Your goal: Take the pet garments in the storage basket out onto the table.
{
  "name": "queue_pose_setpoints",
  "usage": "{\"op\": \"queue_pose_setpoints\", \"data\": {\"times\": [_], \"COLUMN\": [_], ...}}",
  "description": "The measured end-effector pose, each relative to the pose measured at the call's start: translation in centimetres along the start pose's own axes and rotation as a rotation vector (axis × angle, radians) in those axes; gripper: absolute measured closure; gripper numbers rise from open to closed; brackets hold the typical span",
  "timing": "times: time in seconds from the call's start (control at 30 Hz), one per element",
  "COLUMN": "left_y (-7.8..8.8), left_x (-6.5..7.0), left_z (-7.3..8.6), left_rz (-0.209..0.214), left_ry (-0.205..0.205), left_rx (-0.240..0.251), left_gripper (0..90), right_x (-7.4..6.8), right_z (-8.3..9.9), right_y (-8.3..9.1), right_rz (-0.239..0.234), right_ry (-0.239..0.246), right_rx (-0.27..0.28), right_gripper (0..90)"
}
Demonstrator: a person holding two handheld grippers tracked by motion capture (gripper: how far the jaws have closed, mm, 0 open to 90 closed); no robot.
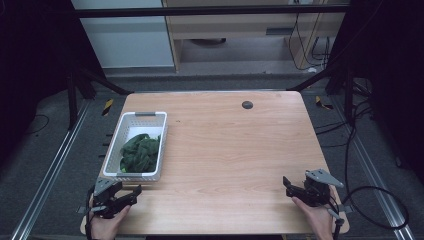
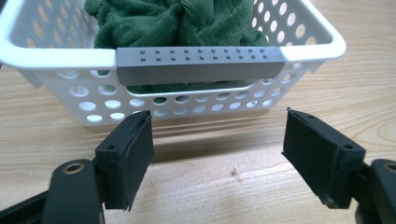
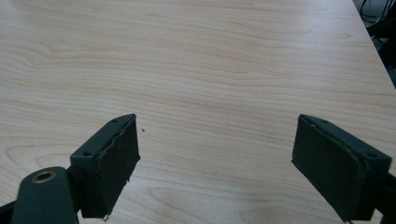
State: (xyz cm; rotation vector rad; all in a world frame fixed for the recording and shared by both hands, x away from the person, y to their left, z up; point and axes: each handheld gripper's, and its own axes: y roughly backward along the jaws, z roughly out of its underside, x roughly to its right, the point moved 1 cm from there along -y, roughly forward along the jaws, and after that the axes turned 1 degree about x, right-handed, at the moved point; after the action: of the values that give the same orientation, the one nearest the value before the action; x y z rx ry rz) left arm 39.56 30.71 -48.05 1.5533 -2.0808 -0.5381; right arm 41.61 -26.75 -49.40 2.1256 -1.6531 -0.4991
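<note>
A white perforated basket (image 1: 129, 121) with grey handles stands at the table's left side, and a crumpled green cloth (image 1: 139, 152) lies inside it. My left gripper (image 1: 131, 192) rests at the near left corner, just in front of the basket, open with nothing between its jaws. In the left gripper view the basket's grey handle (image 2: 201, 64) and the green cloth (image 2: 177, 21) sit a short way beyond the open left gripper (image 2: 218, 156). My right gripper (image 1: 290, 186) is at the near right corner, open over bare wood, as the right gripper (image 3: 217, 170) shows in its own view.
The wooden table (image 1: 230, 150) has a small dark round cap (image 1: 247, 105) near its far edge. Black frame posts and cables stand on the floor around it. A cable (image 1: 380, 210) trails from the right gripper off the table's right side.
</note>
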Motion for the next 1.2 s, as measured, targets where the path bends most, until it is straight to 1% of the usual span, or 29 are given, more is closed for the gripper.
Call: {"op": "queue_pose_setpoints", "data": {"times": [0.1, 0.17, 0.2, 0.23, 0.37, 0.4, 0.47, 0.53, 0.57, 0.6, 0.67, 0.73, 0.77, 0.8, 0.87, 1.03, 1.07, 1.2], "left_y": [0.3, 0.5, 0.6, 0.9, 1.4, 1.5, 1.8, 2.0, 2.1, 2.3, 2.4, 2.5, 2.6, 2.6, 2.8, 3.0, 3.1, 3.2], "left_x": [-0.1, -0.1, -0.1, -0.2, -0.3, -0.3, -0.4, -0.4, -0.4, -0.3, -0.3, -0.3, -0.3, -0.3, -0.3, -0.4, -0.4, -0.5], "left_z": [-0.1, -0.2, -0.3, -0.5, -0.8, -0.9, -1.1, -1.2, -1.3, -1.5, -1.6, -1.8, -2.1, -2.1, -2.6, -3.6, -3.8, -4.3], "left_rz": [0.005, 0.008, 0.006, 0.017, 0.022, 0.022, 0.021, 0.015, 0.017, 0.019, 0.018, 0.024, 0.03, 0.03, 0.04, 0.04, 0.04, 0.039], "left_ry": [0.012, 0.019, 0.023, 0.032, 0.044, 0.048, 0.047, 0.048, 0.052, 0.05, 0.048, 0.047, 0.048, 0.048, 0.056, 0.043, 0.042, 0.038], "left_rx": [0.009, 0.018, 0.021, 0.033, 0.052, 0.056, 0.063, 0.072, 0.073, 0.079, 0.084, 0.089, 0.093, 0.093, 0.103, 0.114, 0.117, 0.128], "left_gripper": [25.2, 25.4, 25.4, 25.4, 25.4, 25.4, 25.4, 25.2, 25.2, 25.1, 25.2, 25.2, 25.3, 25.2, 25.3, 25.2, 25.2, 24.9], "right_x": [-0.1, -0.3, -0.4, -0.6, -0.7, -0.8, -0.9, -0.9, -1.0, -1.0, -1.1, -1.2, -1.2, -1.2, -1.2, -1.1, -1.0, -0.9], "right_z": [0.0, 0.0, 0.0, 0.0, -0.1, -0.1, -0.1, -0.1, -0.1, -0.1, -0.1, -0.1, -0.1, -0.1, -0.1, -0.1, -0.1, -0.1], "right_y": [0.0, 0.0, 0.0, 0.1, 0.2, 0.3, 0.3, 0.4, 0.4, 0.4, 0.4, 0.4, 0.3, 0.3, 0.3, 0.3, 0.3, 0.3], "right_rz": [-0.002, -0.019, -0.021, -0.03, -0.036, -0.036, -0.043, -0.042, -0.046, -0.048, -0.05, -0.056, -0.055, -0.055, -0.055, -0.058, -0.056, -0.05], "right_ry": [0.01, 0.006, 0.012, 0.013, 0.012, 0.02, 0.011, 0.02, 0.016, 0.023, 0.023, 0.017, 0.027, 0.027, 0.029, 0.019, 0.026, 0.025], "right_rx": [0.001, -0.006, -0.007, -0.006, 0.001, 0.008, 0.007, 0.008, 0.008, 0.012, 0.011, 0.007, 0.006, 0.006, 0.006, 0.004, 0.007, 0.008], "right_gripper": [14.6, 14.6, 14.6, 14.7, 15.0, 15.2, 15.2, 15.2, 15.1, 15.2, 15.2, 15.2, 15.2, 15.2, 15.1, 15.0, 15.0, 14.9]}}
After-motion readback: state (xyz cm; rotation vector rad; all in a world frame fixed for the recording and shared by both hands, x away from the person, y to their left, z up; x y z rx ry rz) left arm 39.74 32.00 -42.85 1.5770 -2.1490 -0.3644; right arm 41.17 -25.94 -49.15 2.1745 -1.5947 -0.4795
